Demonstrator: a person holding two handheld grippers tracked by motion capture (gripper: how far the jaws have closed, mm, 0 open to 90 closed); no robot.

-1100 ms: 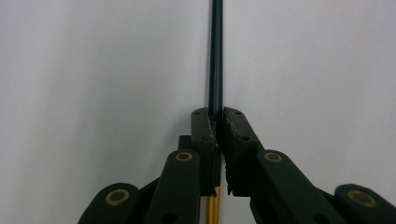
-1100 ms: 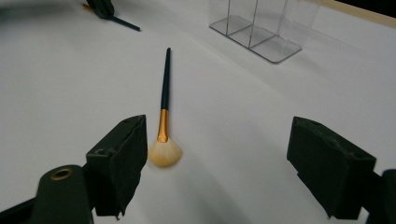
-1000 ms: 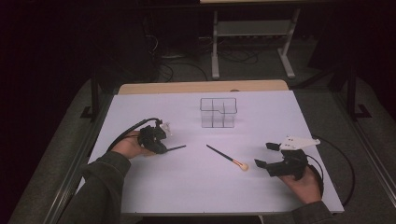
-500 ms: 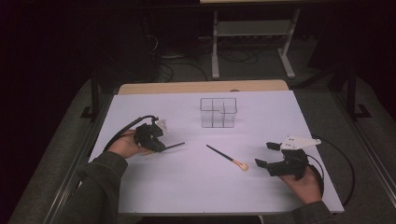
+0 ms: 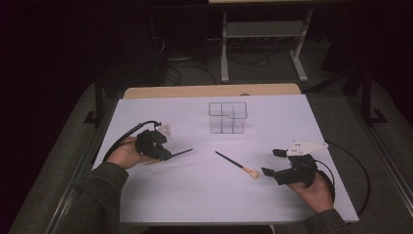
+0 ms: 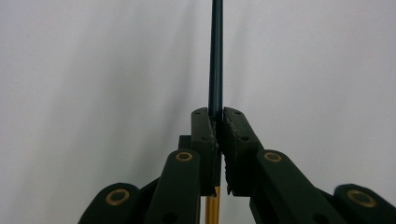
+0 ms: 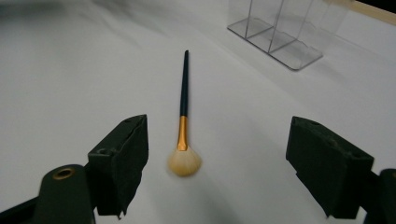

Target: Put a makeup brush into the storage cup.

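The left gripper (image 6: 218,122) jaws clench a dark brush handle (image 6: 216,56), gold ferrule visible in its view; right gripper (image 7: 217,161) jaws gape before the second brush (image 7: 184,116) on the counter (image 5: 195,195).

The white table covering (image 5: 195,195) looks like smooth, matt paper or plastic sheet, and a strip of pale wood (image 5: 209,91) shows at its far edge. The clear compartment box (image 5: 228,117) is glossy, see-through plastic. The loose make-up brush (image 7: 184,116) has a dark glossy handle, a shiny gold metal collar and soft cream bristles — fluffy, matt. The thin dark-handled brush (image 6: 216,56) clamped in black jaws is smooth too, with a gold metal-looking band. Both grippers' jaws are matt black plastic — brass-coloured rivets glint.
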